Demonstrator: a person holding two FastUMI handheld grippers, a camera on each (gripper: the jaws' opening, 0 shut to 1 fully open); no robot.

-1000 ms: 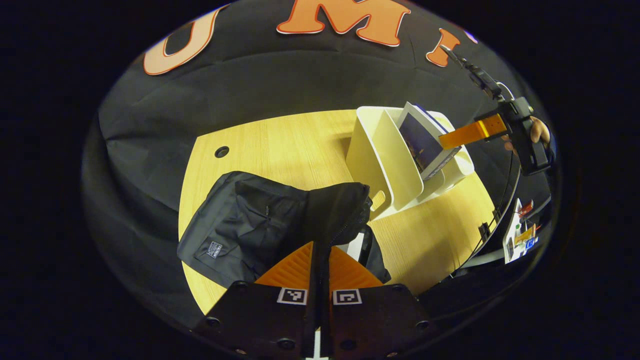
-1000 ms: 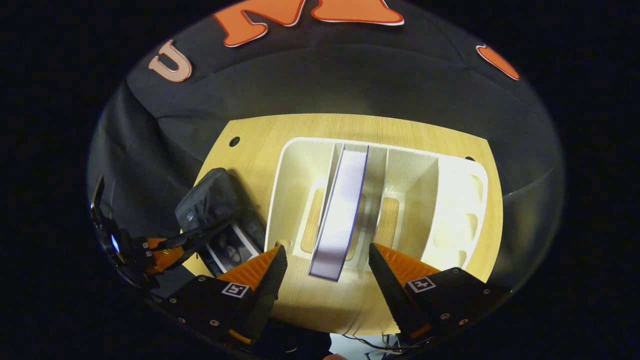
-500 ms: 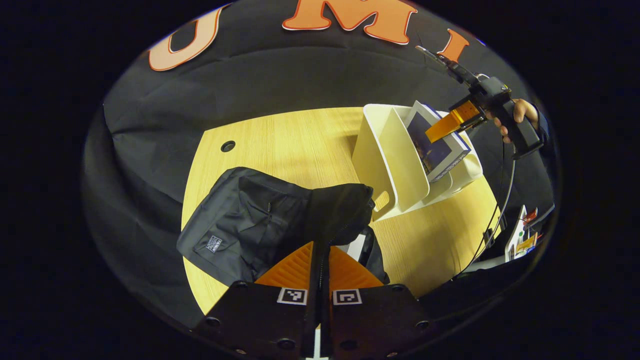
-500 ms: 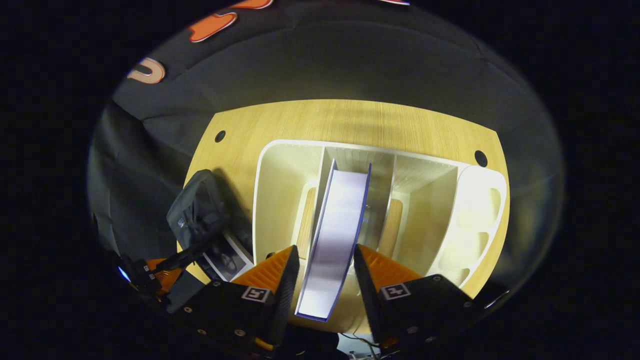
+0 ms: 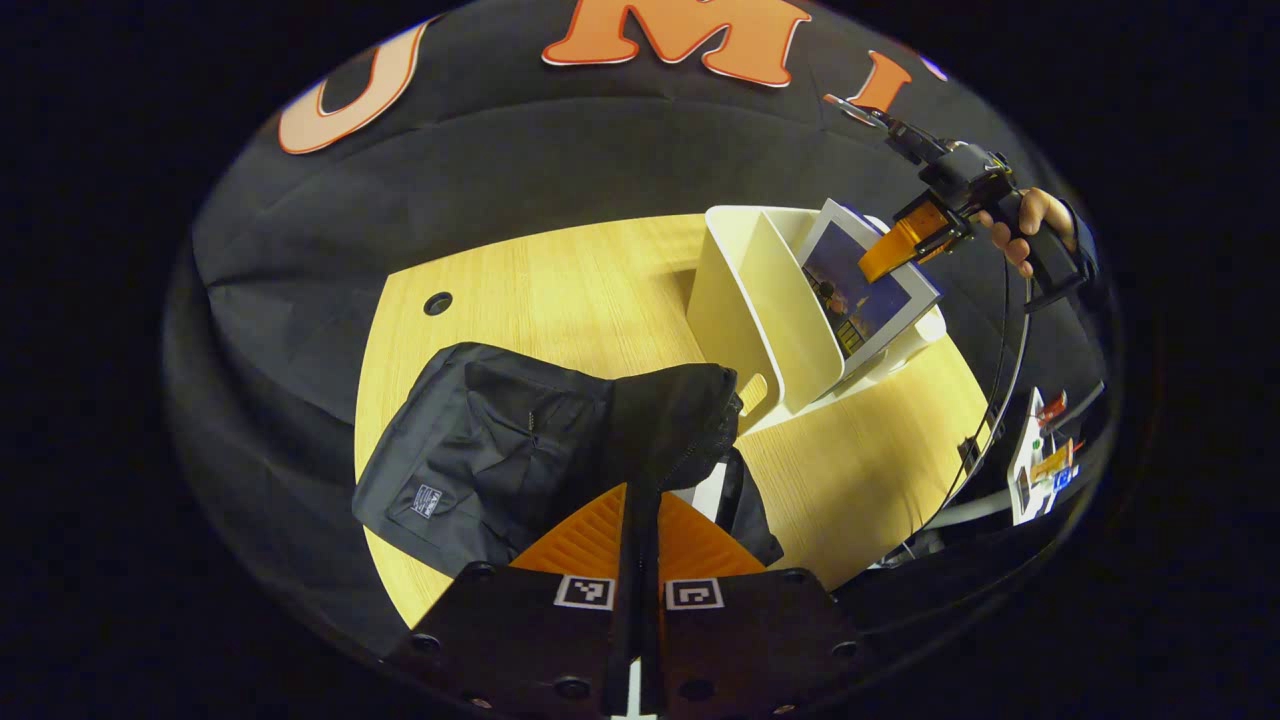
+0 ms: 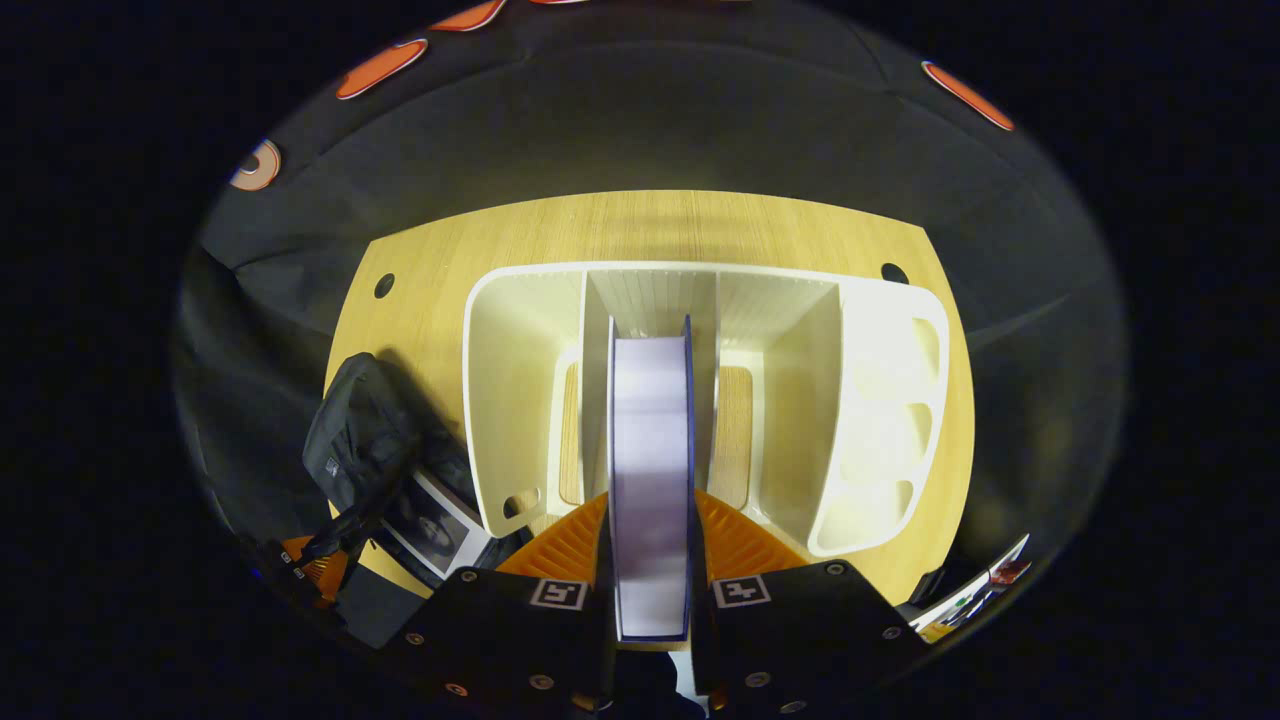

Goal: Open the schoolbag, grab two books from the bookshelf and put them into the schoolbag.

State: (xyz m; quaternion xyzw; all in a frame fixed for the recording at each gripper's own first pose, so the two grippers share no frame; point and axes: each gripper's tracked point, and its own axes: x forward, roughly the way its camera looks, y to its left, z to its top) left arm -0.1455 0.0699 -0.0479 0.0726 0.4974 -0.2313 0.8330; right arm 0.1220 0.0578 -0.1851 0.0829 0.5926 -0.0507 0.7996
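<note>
Right gripper view: right gripper (image 6: 650, 560) clamps book (image 6: 650, 450) edges, bookshelf (image 6: 880, 400) slot.

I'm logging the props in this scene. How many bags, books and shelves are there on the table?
Schoolbag: 1
Books: 2, one between the right gripper's jaws, one in the schoolbag
Bookshelf: 1
Total: 4

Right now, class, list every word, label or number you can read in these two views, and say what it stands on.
No text here can be read.
Patch on the schoolbag: too small.
Cover of the book: blurred.
Square markers on the left gripper: patterns, not words.
Small cards at the table edge: too small.
</note>
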